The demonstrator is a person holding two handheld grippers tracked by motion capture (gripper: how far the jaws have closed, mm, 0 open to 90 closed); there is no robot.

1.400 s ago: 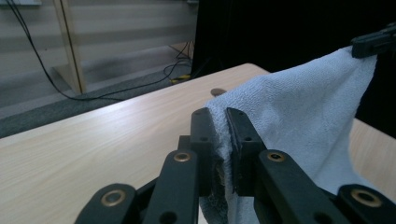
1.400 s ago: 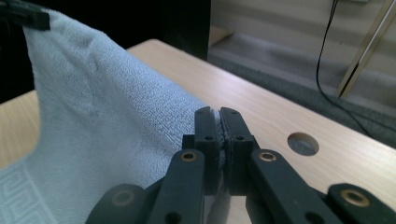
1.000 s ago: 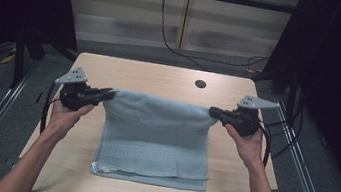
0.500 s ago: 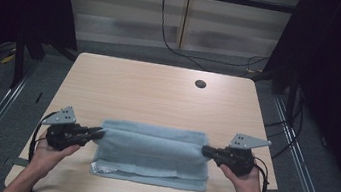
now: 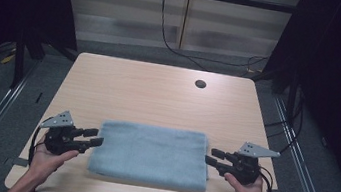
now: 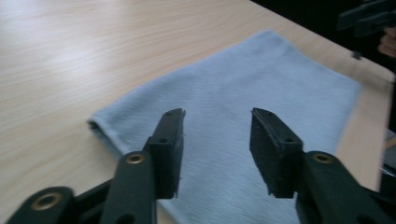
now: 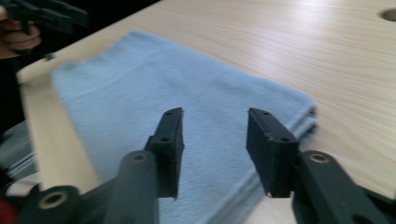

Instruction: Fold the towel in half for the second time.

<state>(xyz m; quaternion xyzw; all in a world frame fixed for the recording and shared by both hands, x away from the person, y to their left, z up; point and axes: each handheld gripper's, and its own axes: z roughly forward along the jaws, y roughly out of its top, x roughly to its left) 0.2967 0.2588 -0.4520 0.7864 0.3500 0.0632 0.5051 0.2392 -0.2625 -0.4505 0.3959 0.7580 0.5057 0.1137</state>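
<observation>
Towel: a second ago stretched up between both grippers, far edge raised; now folded over, lying flat on the table. Left gripper and right gripper: lower and nearer the person, just beside the towel's ends. Both jaws have just been opening, towel released.

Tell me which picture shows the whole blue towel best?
The high view: there the folded blue towel lies flat on the table with all four edges visible. The left gripper view looks along it from one end past open jaws. The right gripper view looks from the other end and shows the stacked layers at its corner.
</observation>
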